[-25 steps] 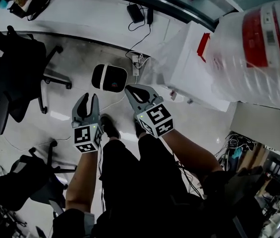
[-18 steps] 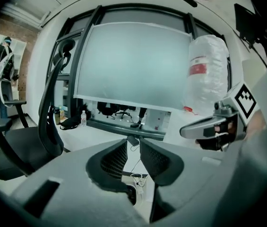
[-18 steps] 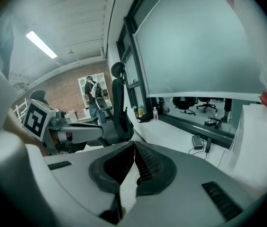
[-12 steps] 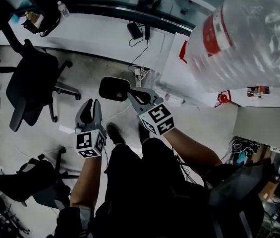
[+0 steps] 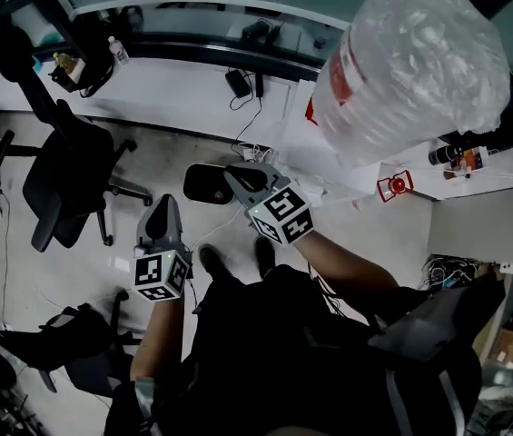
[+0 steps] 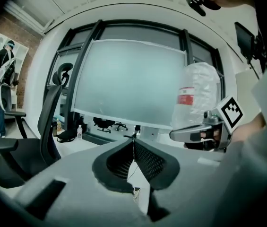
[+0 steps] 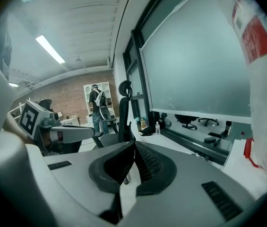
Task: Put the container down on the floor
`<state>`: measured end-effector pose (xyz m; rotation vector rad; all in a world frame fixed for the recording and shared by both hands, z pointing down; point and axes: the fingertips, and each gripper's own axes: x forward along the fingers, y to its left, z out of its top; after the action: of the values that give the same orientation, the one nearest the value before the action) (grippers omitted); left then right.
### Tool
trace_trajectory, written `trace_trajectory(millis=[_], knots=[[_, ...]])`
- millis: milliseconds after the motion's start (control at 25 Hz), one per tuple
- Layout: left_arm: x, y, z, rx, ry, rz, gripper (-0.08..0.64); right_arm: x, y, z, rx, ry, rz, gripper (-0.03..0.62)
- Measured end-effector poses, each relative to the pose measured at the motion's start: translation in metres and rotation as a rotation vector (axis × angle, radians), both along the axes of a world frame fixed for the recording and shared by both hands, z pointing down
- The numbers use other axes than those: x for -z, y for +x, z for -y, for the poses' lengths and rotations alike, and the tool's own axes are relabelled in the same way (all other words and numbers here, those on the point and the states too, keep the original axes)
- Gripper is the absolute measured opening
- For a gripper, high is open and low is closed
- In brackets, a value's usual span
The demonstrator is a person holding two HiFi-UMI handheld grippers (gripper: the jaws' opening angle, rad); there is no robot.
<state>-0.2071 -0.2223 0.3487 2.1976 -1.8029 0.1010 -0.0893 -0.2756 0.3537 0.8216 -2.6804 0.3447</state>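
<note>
- The left claw point(image 6: 134, 142) has just been closing its jaws. They now meet tip to tip with nothing between them.
- The right claw point(image 7: 134, 144) is pressed together the same way and is empty. It hangs just to the right of the left claw, its tips a little further forward.
- The person's dark shoes point(image 5: 209, 260) stand on the pale grey floor point(image 5: 161, 153), under and between the two claws.
- The black oval container with a paler rim point(image 5: 202, 184) lies on that floor. It is ahead of the left claw and partly under the right claw's tips in the head view, and neither claw touches it, so the put-down looks finished.
- The container sits just ahead of the shoes, so a step forward could kick it or tip it over.
- A tangle of white cables point(image 5: 254, 150) lies just beyond the container. A foot caught in them could drag them into it.
- A large clear plastic bottle with a red label point(image 5: 410, 62) stands up and to the right of the right claw. A wide swing of that arm might knock it.
</note>
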Motion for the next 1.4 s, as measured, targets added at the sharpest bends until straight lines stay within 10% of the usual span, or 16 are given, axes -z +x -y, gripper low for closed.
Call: trace_trajectory(millis=[1400], knots=[[0.076, -0.009, 0.025, -0.025, 0.044, 0.033, 0.011, 0.074, 0.001, 0.025, -0.043, 0.085, 0.031, 0.006]])
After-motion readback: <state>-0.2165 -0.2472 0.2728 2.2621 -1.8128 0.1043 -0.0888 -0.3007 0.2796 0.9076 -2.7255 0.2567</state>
